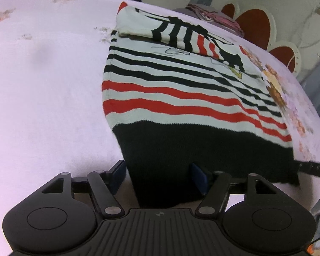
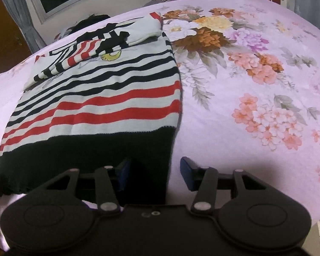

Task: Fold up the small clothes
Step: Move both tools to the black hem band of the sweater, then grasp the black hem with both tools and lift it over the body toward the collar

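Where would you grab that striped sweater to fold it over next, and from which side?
Judging by how it lies, take the sweater by its black hem, at the two near corners, coming in from the near edge. The hem lies flat and nearest the grippers; the sleeves are already folded across the far end. Each gripper's fingers already straddle a hem corner, apparently not yet clamped.

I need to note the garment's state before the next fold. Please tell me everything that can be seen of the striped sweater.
The striped sweater looks knitted: white with thin black stripes, two broad red stripes, and a wide black hem nearest the cameras. It lies flat on the floral bedsheet, its sleeves already folded across the top. The left gripper and the right gripper each straddle a hem corner, jaws apart; whether the pads press it is unclear.
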